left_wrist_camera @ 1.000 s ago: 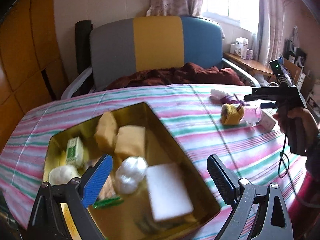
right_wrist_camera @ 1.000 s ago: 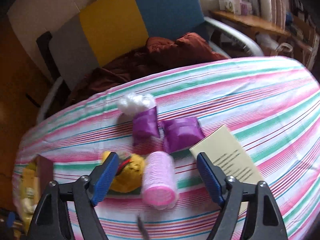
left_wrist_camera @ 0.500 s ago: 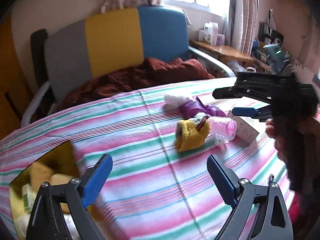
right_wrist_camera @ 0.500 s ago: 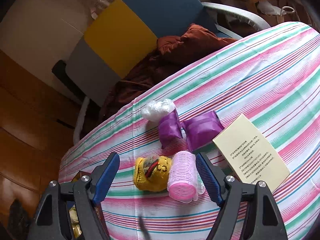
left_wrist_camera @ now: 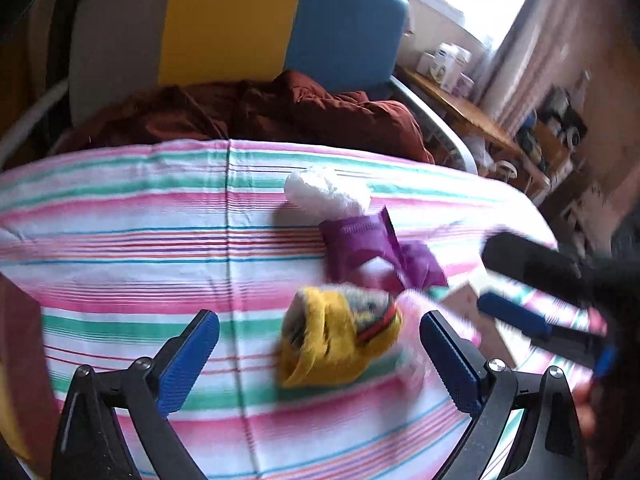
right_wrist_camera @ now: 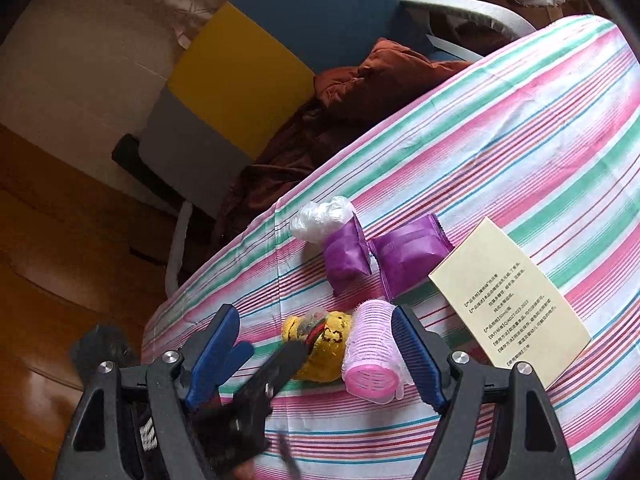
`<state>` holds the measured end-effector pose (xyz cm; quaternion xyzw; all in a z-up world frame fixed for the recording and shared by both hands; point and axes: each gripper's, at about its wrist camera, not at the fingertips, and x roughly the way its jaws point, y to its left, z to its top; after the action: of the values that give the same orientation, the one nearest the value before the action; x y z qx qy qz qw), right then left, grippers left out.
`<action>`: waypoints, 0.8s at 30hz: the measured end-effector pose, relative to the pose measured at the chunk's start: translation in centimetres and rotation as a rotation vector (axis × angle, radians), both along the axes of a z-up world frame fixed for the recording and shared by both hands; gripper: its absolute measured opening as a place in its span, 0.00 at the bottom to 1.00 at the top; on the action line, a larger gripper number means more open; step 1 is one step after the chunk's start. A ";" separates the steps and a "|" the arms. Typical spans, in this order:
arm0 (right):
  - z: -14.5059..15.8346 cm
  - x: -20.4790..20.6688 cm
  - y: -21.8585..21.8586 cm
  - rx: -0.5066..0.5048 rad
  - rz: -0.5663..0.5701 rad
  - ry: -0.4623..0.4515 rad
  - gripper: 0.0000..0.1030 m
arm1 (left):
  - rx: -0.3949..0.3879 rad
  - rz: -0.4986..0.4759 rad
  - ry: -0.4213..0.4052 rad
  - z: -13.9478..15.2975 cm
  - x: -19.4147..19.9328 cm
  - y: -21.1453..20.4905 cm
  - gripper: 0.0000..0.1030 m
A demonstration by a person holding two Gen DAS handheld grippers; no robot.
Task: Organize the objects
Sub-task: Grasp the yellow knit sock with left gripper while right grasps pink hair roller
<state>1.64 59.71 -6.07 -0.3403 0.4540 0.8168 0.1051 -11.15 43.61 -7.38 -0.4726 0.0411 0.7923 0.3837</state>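
Two grippers (left_wrist_camera: 320, 356) (right_wrist_camera: 316, 350) crowding the yellow knit toy (left_wrist_camera: 340, 344), left jaws opening.

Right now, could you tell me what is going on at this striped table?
A person is tidying small items with a handheld gripper in each hand. The left gripper, its fingers opening, is closing in on the yellow knitted toy, which lies between them untouched. The right gripper hovers open over the same toy and the pink hair roller beside it. Two purple packets, a white plastic wad and a cream leaflet lie on the striped cloth.
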 end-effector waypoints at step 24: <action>-3.4 -3.4 -3.4 0.183 0.184 -0.279 0.70 | 0.026 -0.045 -0.094 -2.0 2.1 -4.8 0.45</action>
<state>-1.77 56.28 -9.47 -0.4793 0.3256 0.8058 0.1223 -9.01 38.83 -9.35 -0.5031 0.0234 0.7609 0.4092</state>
